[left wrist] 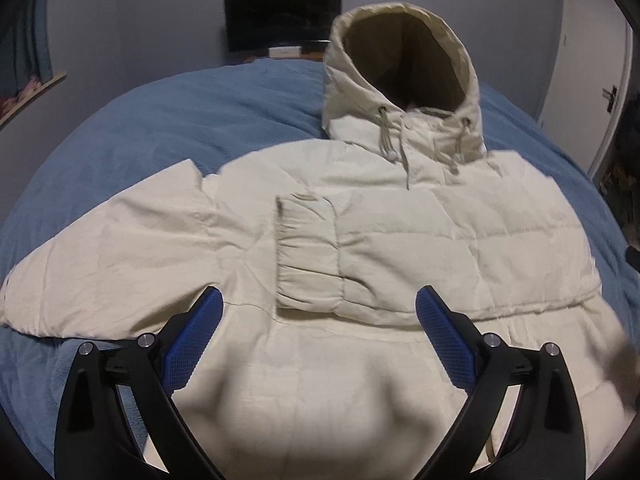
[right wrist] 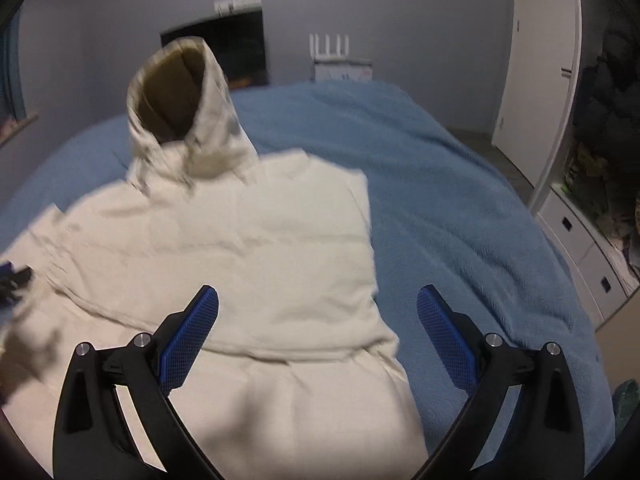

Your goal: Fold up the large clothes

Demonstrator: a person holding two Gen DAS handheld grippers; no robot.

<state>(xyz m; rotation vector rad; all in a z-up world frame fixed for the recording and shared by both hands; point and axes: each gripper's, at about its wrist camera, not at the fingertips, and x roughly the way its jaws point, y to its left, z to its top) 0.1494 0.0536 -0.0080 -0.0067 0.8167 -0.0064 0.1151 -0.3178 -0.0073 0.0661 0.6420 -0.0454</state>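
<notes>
A cream hooded puffer jacket (left wrist: 400, 240) lies front up on a blue bedspread (left wrist: 160, 120). Its hood (left wrist: 404, 60) stands up at the far end. One sleeve is folded across the chest, with its elastic cuff (left wrist: 308, 252) near the middle. The other sleeve (left wrist: 112, 248) lies spread out to the left. My left gripper (left wrist: 320, 296) hovers above the jacket's lower front, open, with nothing between its blue pads. In the right wrist view the jacket (right wrist: 248, 240) is blurred. My right gripper (right wrist: 318, 294) hangs open over the jacket's right edge, and it is empty.
A dark screen (left wrist: 284, 16) hangs on the far wall behind the bed. White wardrobe doors (right wrist: 536, 80) and drawers (right wrist: 580, 248) stand to the right, beside a strip of floor. A white router (right wrist: 340, 60) sits past the bed's far edge. Bare bedspread (right wrist: 460, 200) lies right of the jacket.
</notes>
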